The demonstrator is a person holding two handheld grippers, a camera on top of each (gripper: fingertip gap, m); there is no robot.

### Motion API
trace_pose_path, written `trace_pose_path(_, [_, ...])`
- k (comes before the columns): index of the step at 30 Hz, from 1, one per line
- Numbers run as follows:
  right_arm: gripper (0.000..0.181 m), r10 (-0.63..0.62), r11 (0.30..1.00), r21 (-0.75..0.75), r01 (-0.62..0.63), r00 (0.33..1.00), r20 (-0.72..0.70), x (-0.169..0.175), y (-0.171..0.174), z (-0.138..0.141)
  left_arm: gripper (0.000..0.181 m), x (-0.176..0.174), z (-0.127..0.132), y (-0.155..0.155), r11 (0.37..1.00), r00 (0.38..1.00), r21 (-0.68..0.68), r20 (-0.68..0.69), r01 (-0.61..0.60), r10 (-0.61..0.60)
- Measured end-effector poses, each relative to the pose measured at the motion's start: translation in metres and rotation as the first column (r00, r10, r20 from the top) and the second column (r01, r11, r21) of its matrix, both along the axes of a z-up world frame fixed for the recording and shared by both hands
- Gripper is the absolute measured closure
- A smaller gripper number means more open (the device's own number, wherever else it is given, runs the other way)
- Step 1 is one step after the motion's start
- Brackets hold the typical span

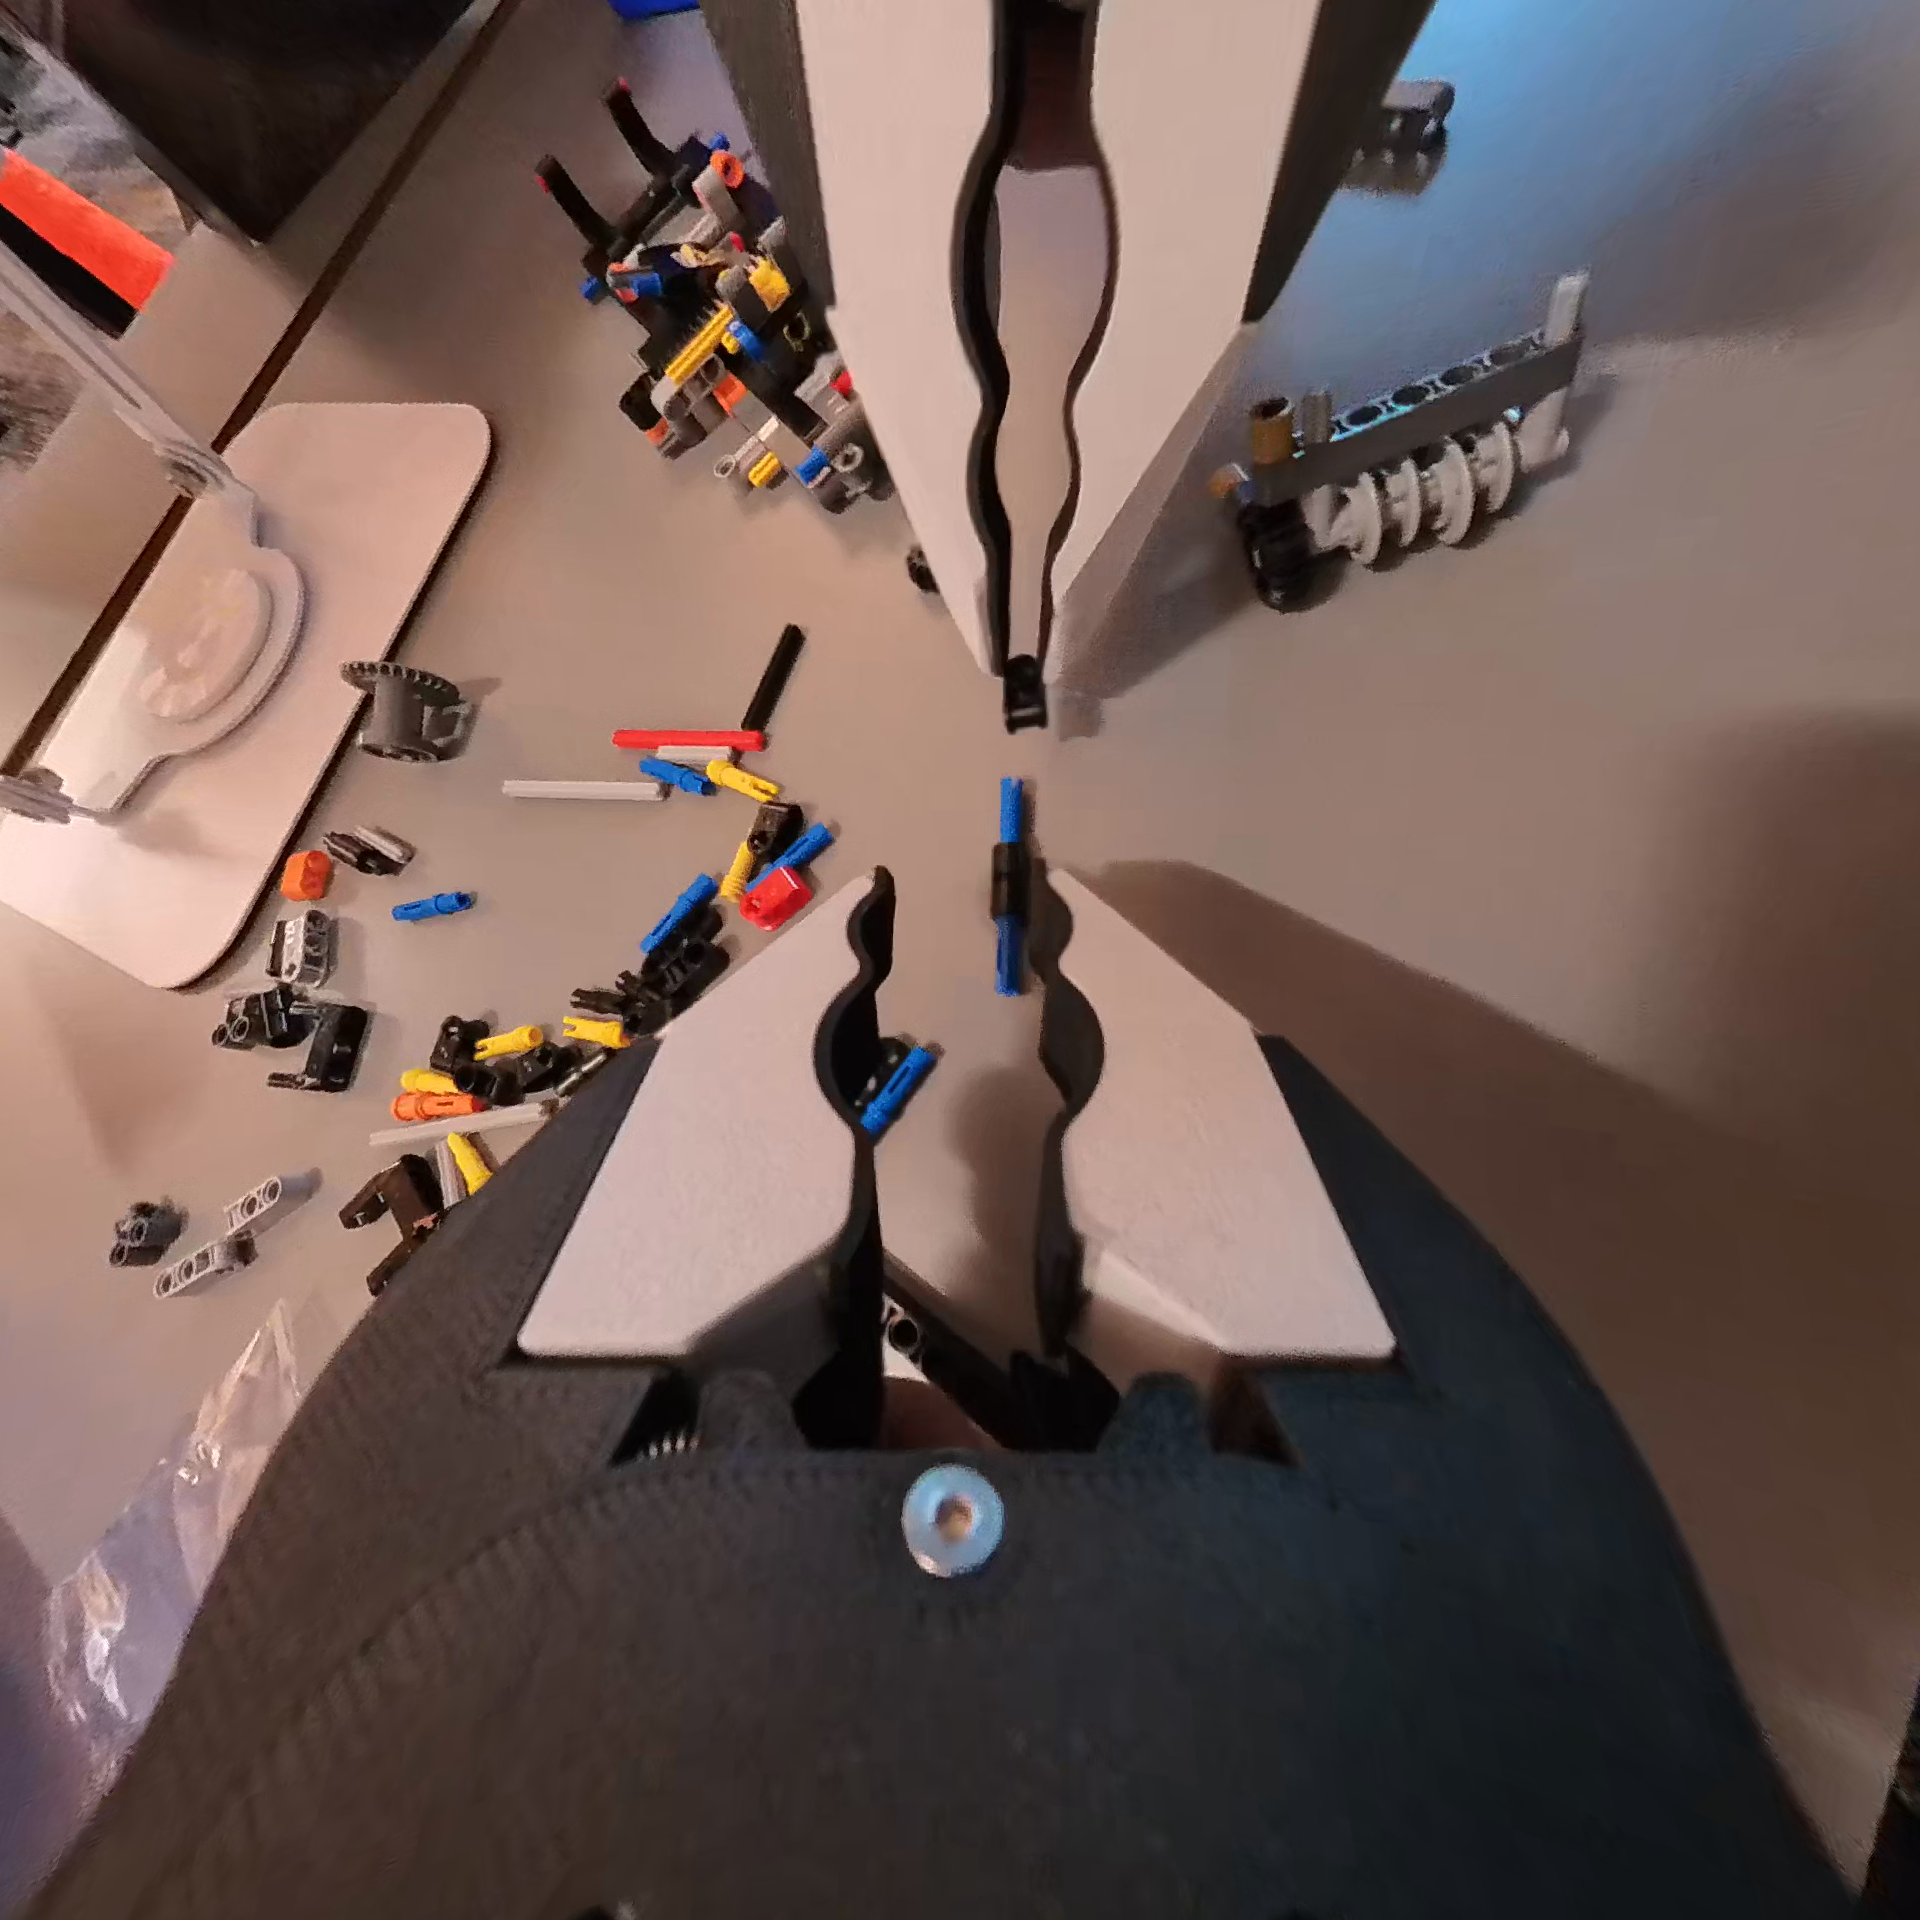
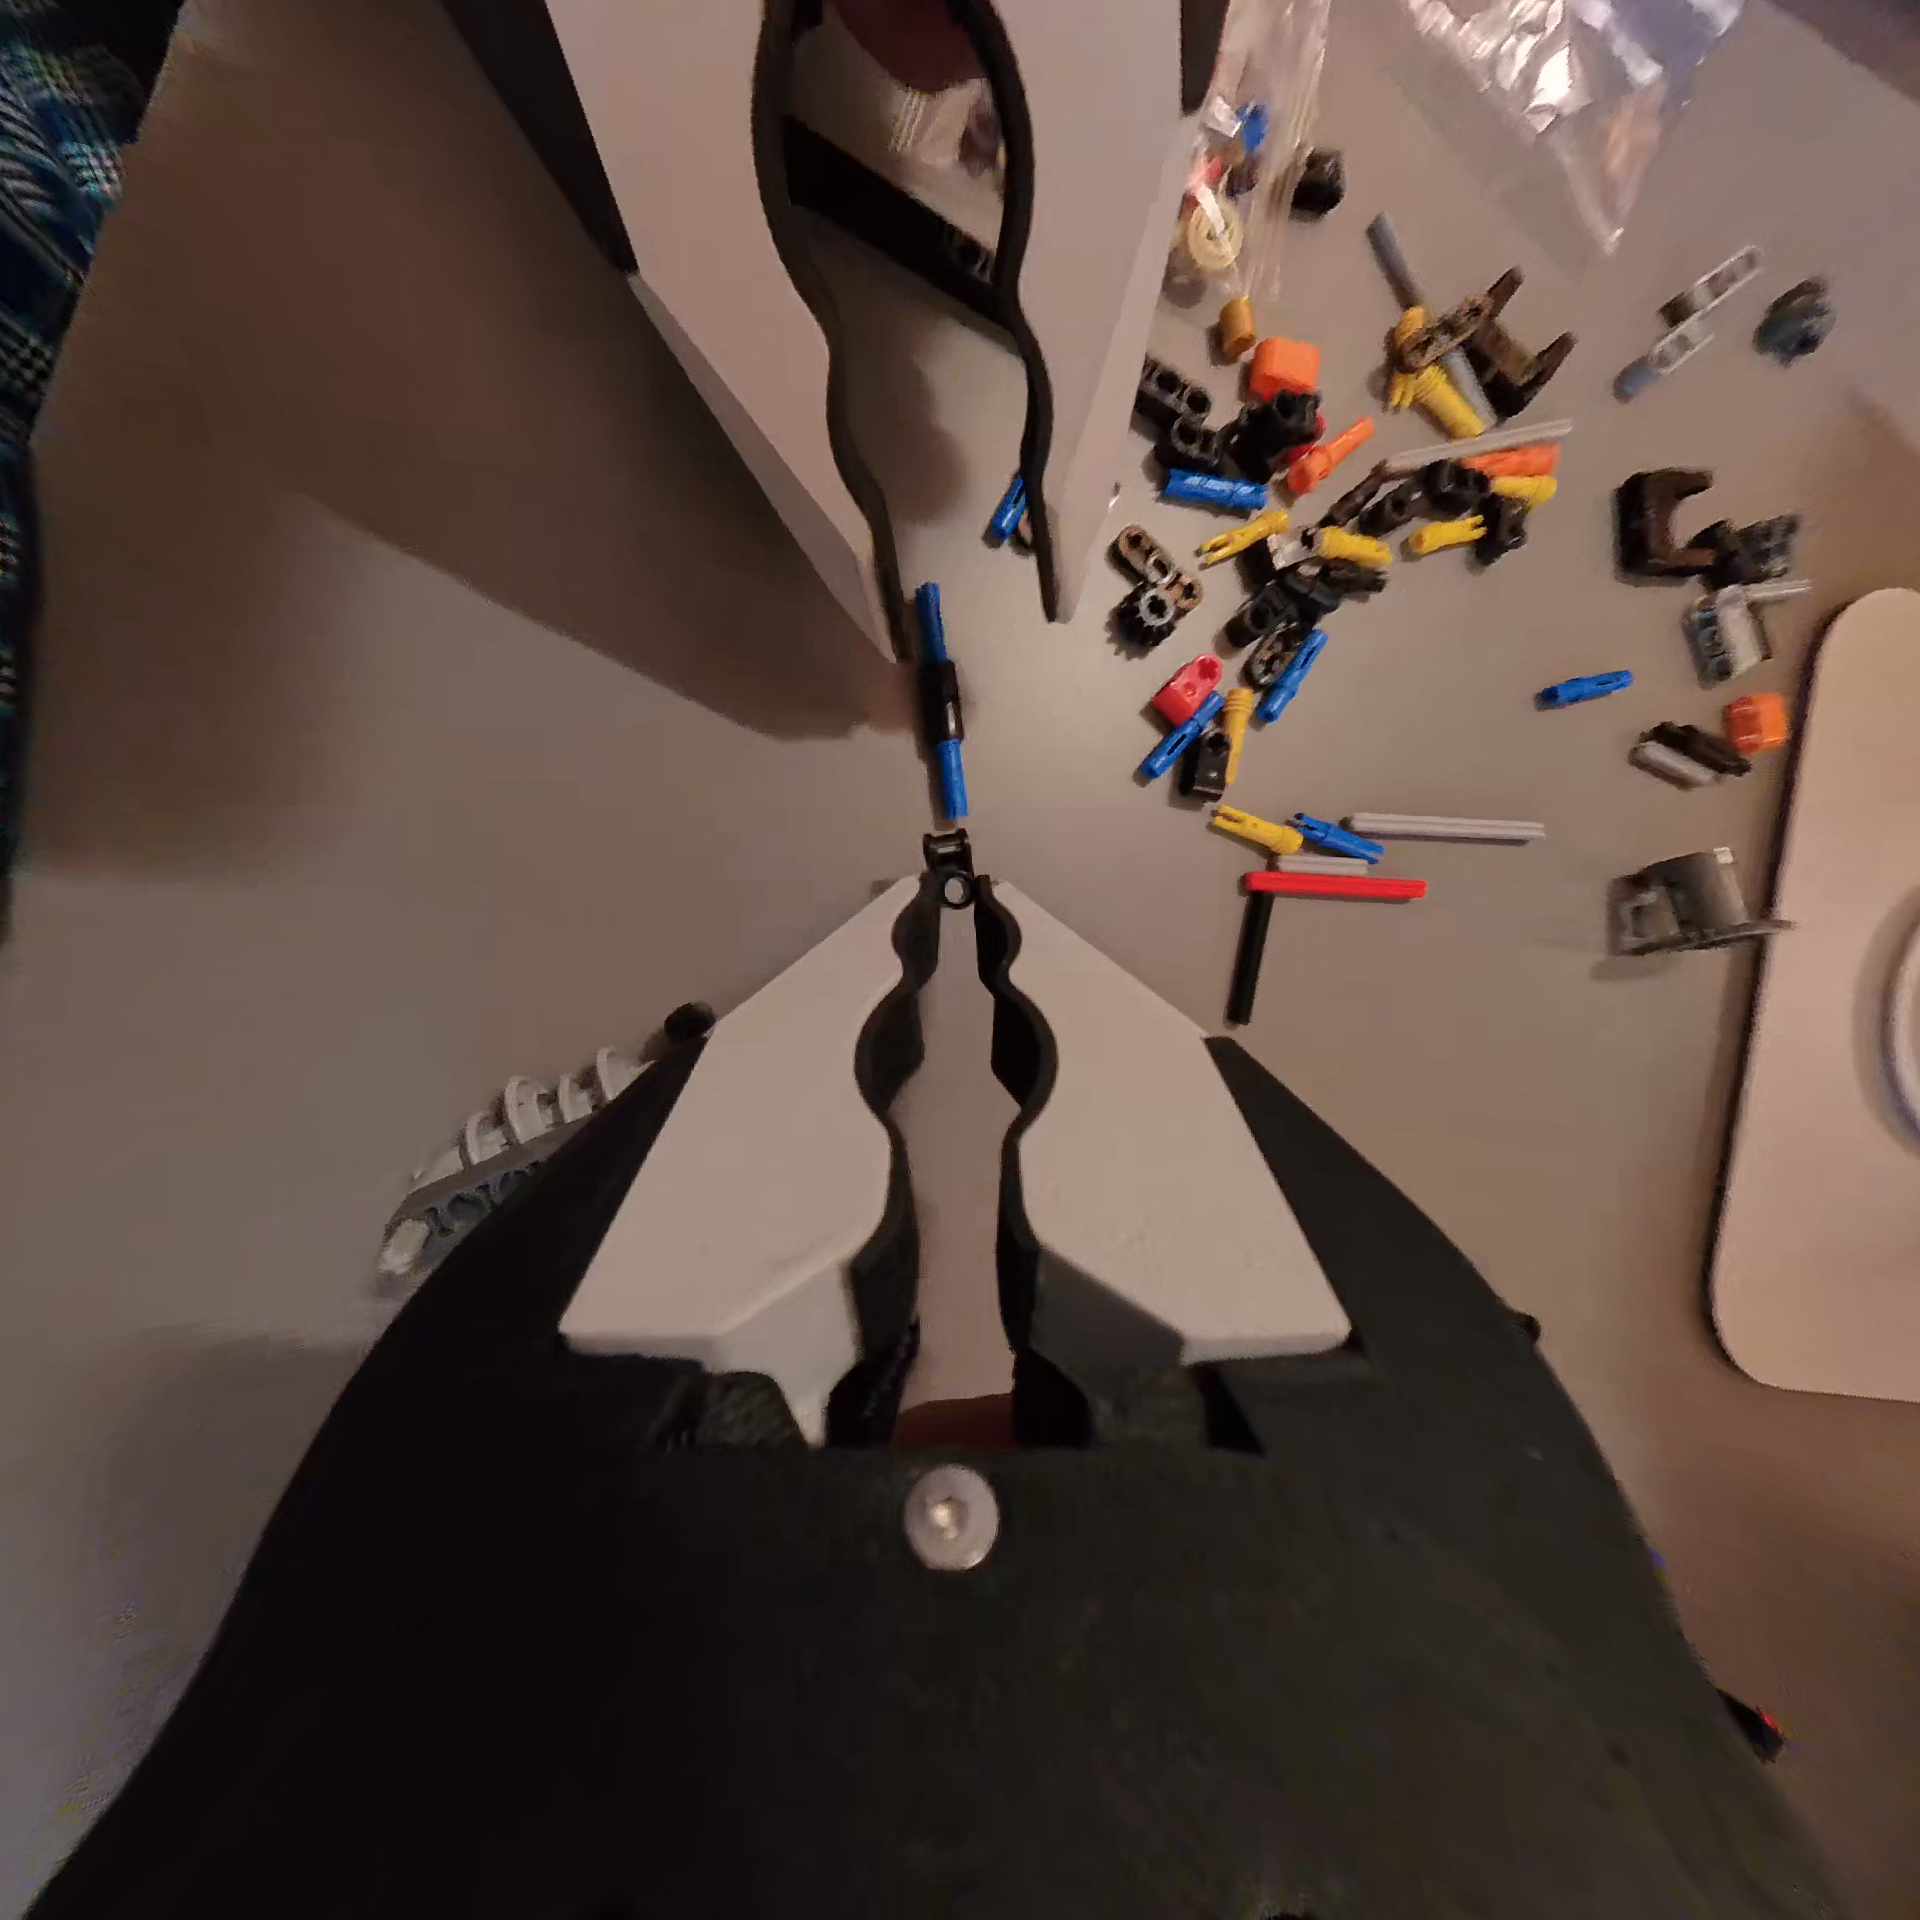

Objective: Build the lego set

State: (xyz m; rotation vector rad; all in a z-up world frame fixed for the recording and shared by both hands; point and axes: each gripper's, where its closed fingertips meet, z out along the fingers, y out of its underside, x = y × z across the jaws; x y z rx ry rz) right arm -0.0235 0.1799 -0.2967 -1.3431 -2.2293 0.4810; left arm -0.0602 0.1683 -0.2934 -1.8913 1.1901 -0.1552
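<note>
My left gripper [image 1: 971, 883] is open just above the grey table. A black connector with a blue pin in each end [image 1: 1008, 883] lies between its fingertips, close to the right-hand finger. My right gripper [image 2: 956, 894] is shut on a small black connector [image 2: 950, 871] and holds it tip-first toward that pin piece [image 2: 940, 696], a short gap away. In the left wrist view the right gripper [image 1: 1023, 670] comes in from the top with the small connector [image 1: 1023, 701]. In the right wrist view the left gripper [image 2: 971, 623] comes in from the top.
Loose pins, axles and connectors [image 1: 623, 987] are scattered beside the grippers and also show in the right wrist view [image 2: 1351, 520]. A black assembled block [image 1: 727, 343] and a grey gear row [image 1: 1403, 468] stand farther off. There is also a white board [image 1: 312, 675] and plastic bags [image 2: 1247, 156]. Tip to tip, the grippers are about 5 cm apart. About 8 cm separates my right fingertips from the grey gear row [image 1: 1403, 468].
</note>
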Motion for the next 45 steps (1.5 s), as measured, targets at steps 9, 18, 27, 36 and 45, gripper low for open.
trace_pose_path(9, [0.178,0.006,0.995,0.094,0.015,0.976,-0.220,-0.012,0.002,0.048,0.162,0.009,0.032,0.007,0.993,0.953,-0.109,0.294,-0.049,0.080])
trace_pose_path(18, [0.178,0.039,0.993,0.117,0.002,0.938,-0.345,-0.020,-0.003,0.071,0.156,0.020,0.067,0.006,0.972,0.784,-0.229,0.612,0.049,0.104])
trace_pose_path(27, [0.178,-0.012,1.000,-0.010,0.009,0.914,-0.405,-0.024,-0.007,0.082,0.159,0.019,0.075,0.007,0.981,0.758,-0.187,0.647,0.056,0.080])
trace_pose_path(36, [0.178,-0.250,0.931,-0.342,0.124,0.902,-0.353,-0.020,0.010,0.090,0.160,0.009,0.084,0.015,0.998,0.848,0.020,0.529,-0.058,0.038])
trace_pose_path(45, [0.178,-0.484,0.643,-0.751,0.150,0.840,-0.247,-0.023,0.012,0.099,0.157,0.008,0.086,0.026,0.956,0.954,0.261,0.294,-0.135,0.055])
